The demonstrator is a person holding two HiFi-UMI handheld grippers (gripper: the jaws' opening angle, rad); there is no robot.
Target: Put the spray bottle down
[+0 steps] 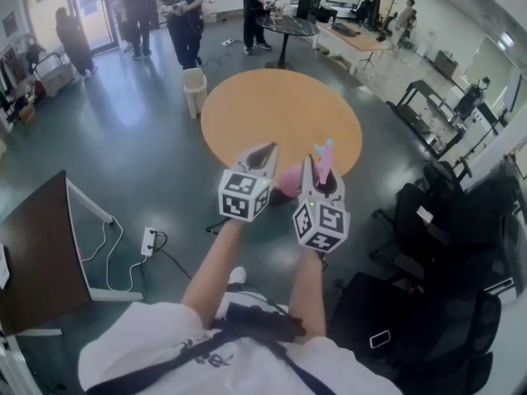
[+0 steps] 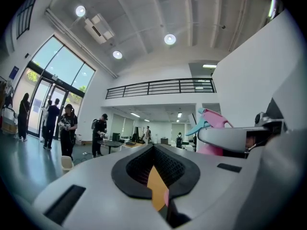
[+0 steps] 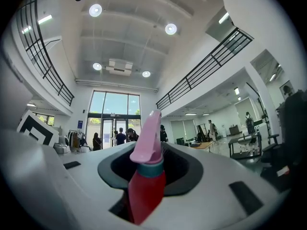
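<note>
The spray bottle (image 1: 324, 156) has a pink head, a teal collar and a pink-red body. It stands upright between the jaws of my right gripper (image 1: 317, 169), which is shut on it. In the right gripper view the bottle (image 3: 146, 176) fills the gap between the jaws. My left gripper (image 1: 263, 159) is held level just to the left of it and holds nothing. Its jaws stand a narrow slit apart, and a sliver of orange shows through in the left gripper view. That view also shows the bottle's head (image 2: 213, 123) at the right. Both grippers hang over the near edge of the round orange table (image 1: 280, 113).
A white bin (image 1: 194, 89) stands by the table's far left. Black office chairs (image 1: 445, 220) crowd the right. A dark desk (image 1: 41, 253) and a power strip (image 1: 148, 241) with cables lie at the left. Several people (image 1: 183, 15) stand at the back, near a small dark table (image 1: 286, 25).
</note>
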